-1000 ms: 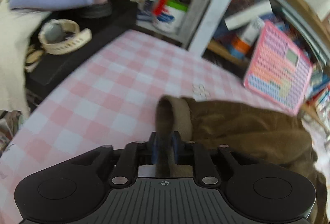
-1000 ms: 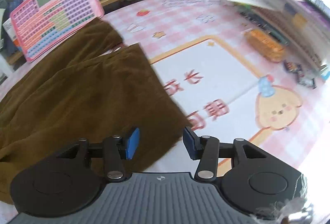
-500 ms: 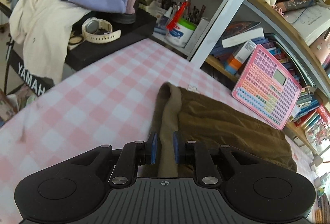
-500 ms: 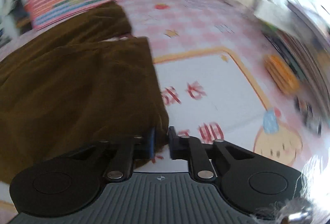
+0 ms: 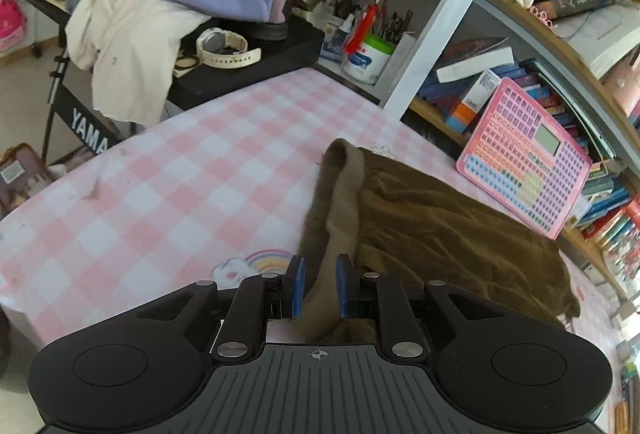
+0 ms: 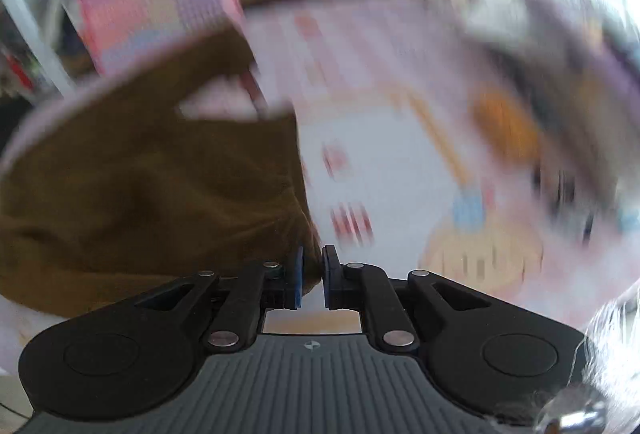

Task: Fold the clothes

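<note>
Pink-checked surface [image 5: 168,194] carries the brown velvety garment [image 5: 440,234]: left gripper [image 5: 319,286] remains clamped on its raised waistband edge, while right gripper [image 6: 312,276], open a second ago, has apparently closed on the opposite hem (blurred), readying a fold.

The brown garment [image 5: 440,234] is soft matt cloth with a velvet-like nap. The checked tablecloth [image 5: 160,194] looks smooth and slightly glossy. The left gripper [image 5: 319,286] is matt black plastic with shiny metal rivets.
</note>
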Tool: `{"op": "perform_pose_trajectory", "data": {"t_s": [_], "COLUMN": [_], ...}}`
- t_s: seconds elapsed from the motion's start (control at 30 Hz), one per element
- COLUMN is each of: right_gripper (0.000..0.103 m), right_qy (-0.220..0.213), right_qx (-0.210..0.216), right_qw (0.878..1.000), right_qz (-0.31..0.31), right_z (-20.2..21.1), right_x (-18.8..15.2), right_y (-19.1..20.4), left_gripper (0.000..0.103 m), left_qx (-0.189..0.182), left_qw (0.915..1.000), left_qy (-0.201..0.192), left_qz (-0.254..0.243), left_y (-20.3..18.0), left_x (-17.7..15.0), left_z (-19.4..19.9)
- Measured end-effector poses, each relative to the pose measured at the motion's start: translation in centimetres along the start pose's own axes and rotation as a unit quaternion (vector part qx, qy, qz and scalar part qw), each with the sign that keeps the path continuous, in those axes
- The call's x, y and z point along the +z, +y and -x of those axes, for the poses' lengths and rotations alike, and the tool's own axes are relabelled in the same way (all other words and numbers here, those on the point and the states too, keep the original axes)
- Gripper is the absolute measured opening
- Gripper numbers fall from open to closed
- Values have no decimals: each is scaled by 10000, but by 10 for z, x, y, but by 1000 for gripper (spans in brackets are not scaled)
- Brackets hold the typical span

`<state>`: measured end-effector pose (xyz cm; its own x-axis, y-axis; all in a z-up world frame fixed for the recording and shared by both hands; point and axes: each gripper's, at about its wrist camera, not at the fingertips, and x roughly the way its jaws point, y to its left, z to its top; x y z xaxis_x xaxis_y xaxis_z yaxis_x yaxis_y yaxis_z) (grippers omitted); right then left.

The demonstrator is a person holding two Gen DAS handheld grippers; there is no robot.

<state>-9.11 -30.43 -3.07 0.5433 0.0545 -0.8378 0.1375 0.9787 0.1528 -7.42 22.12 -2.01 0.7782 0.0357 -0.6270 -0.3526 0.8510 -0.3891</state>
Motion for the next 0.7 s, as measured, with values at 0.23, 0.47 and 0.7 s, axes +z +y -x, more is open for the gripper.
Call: {"op": "perform_pose_trajectory", "data": {"t_s": [0.23,0.47,0.7], "right_gripper": [34,31,31], "right_qy": [-706,-555,-415], "right_qx": [-4,377,214], "right_qw": [9969,9938,9880], "right_qz": [342,890,1473], "right_z": [17,-5,-19], "right_x": [7,1,-23], "right_y": [8,26,33], "left_gripper": [34,44,46], "left_qx": [241,222,254], "left_qw": [9992,9956,9933], "left_qy": [-41,96,79], "left_qz": [307,906,1125], "left_y": [13,22,25], "left_x": [-12,-26,-29], "left_z": [17,20,24]}}
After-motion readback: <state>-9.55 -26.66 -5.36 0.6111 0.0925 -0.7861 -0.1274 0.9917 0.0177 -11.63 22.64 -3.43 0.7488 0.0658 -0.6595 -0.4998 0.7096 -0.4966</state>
